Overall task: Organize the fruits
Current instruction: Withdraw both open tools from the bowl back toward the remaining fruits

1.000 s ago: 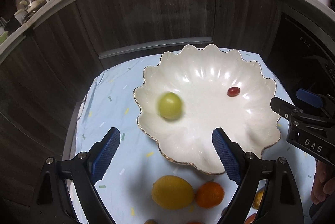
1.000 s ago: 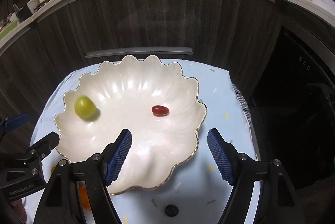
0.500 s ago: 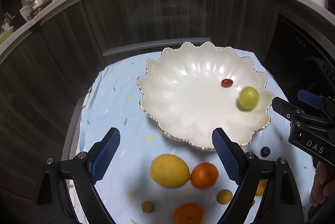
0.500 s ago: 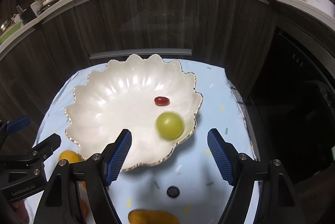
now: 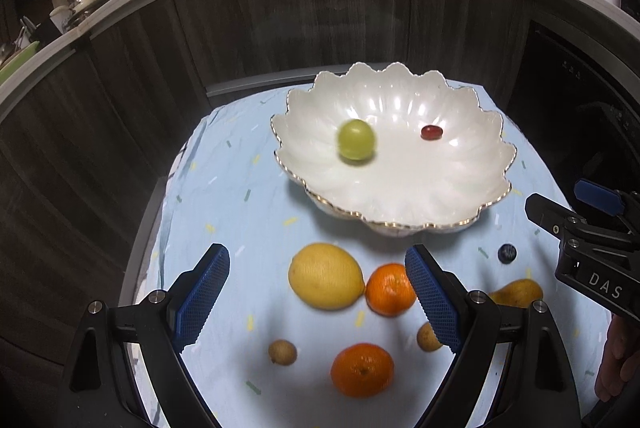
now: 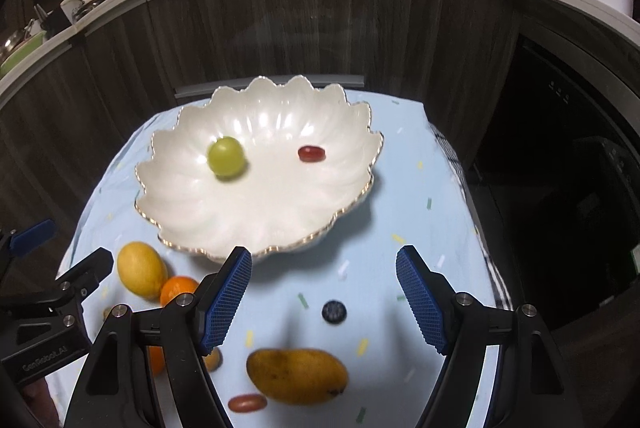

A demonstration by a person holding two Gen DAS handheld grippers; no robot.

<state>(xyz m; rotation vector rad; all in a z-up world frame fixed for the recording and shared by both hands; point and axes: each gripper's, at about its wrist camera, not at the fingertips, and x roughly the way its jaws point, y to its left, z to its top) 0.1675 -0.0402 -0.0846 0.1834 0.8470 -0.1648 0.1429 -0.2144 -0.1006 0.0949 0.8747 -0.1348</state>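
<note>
A white scalloped bowl (image 5: 394, 196) with a thin gold rim stands at the far side of a small counter covered by a light blue cloth (image 5: 240, 196). Inside the bowl lie a green grape (image 5: 356, 139) on the left, a little blurred, and a small red grape (image 5: 431, 132) on the right, well apart from each other.

The other fruits lie on the cloth, nearer than the bowl. A yellow lemon (image 5: 326, 276) touches an orange (image 5: 390, 289) on its right. Nearer still is a second orange (image 5: 362, 370), with a small brown round fruit (image 5: 282, 352) on its left and another one (image 5: 428, 337) partly hidden behind a finger. A blueberry (image 6: 333, 312) lies alone on the right part, and near it a yellow mango (image 6: 297, 375) and a second red grape (image 6: 247, 403).

The left gripper (image 5: 318, 298) is above the lemon and the orange with its fingers wide open and nothing between the pads. The right gripper (image 6: 324, 302) is above the blueberry; its fingers are open too and hold nothing.
</note>
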